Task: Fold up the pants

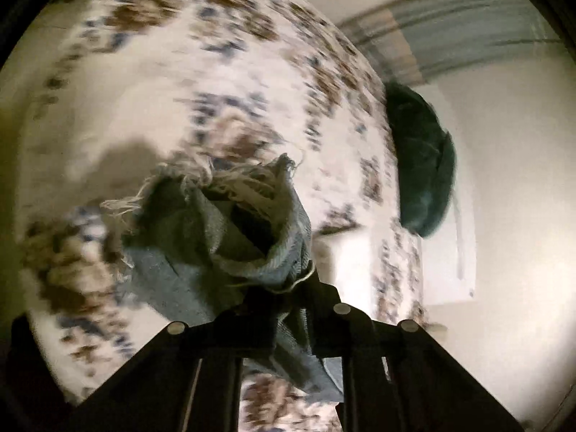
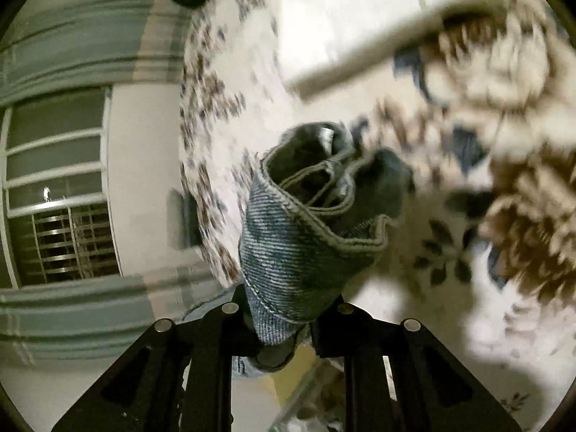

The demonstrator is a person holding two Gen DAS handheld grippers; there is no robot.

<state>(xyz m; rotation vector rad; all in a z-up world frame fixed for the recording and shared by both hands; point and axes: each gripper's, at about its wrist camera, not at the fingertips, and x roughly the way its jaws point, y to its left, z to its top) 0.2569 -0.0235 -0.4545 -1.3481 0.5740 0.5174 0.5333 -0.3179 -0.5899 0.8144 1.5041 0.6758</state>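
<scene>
The pants are light blue denim jeans. In the left wrist view my left gripper [image 1: 284, 295] is shut on a frayed leg hem of the jeans [image 1: 230, 230], which bunches up in front of the fingers, lifted above the bed. In the right wrist view my right gripper [image 2: 284, 320] is shut on a stitched, folded edge of the jeans [image 2: 302, 244], also held up off the bed. The rest of the pants is hidden below both grippers.
A bed with a white floral sheet [image 1: 172, 82] in brown and blue fills both views [image 2: 324, 36], blurred by motion. A dark green cushion [image 1: 421, 165] lies at the bed's edge. A wall and a barred window [image 2: 61, 216] stand beside the bed.
</scene>
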